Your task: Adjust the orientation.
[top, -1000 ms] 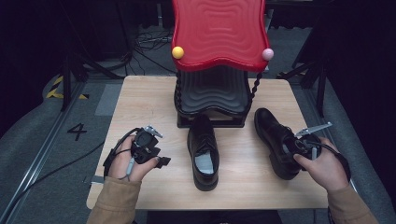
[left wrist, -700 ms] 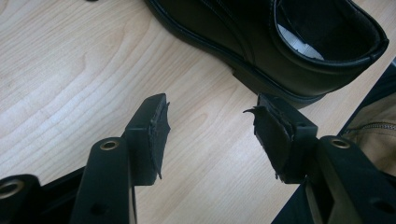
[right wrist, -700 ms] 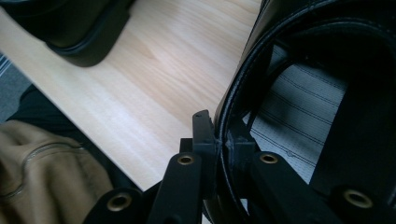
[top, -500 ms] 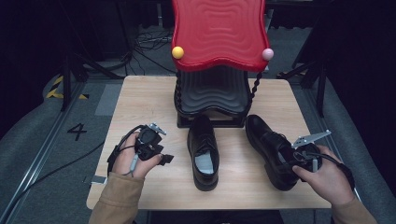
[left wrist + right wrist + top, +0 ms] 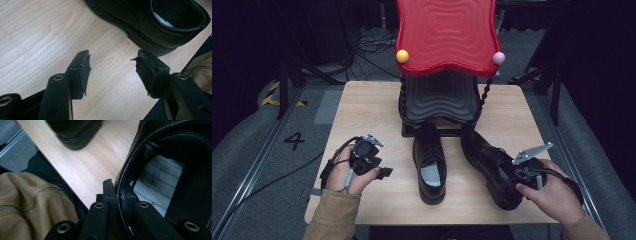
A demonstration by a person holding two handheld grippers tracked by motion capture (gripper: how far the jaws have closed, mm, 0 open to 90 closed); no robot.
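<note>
Two black leather shoes lie on the wooden table [image 5: 362,115]. The middle shoe [image 5: 429,162] points toward the rack, and its heel [image 5: 162,25] lies just past my left gripper's jaws. That left gripper [image 5: 379,172] [image 5: 112,62] rests low over bare wood left of the shoe, open, with nothing between its pads. The right shoe [image 5: 489,165] lies slanted, its toe toward the middle shoe. My right gripper [image 5: 517,180] [image 5: 117,192] is shut on this shoe's heel rim [image 5: 155,157], one jaw outside the leather and one inside over the striped insole.
A two-tier rack stands at the table's back, with a red wavy top shelf [image 5: 447,35] and a black lower shelf [image 5: 439,100]. A yellow ball [image 5: 402,56] and a pink ball [image 5: 498,58] sit at the red shelf's corners. The table's front edge is close behind both hands.
The right gripper has dragged the right shoe left and toward the front edge, turning its toe nearer the middle shoe. The left gripper has barely moved.
</note>
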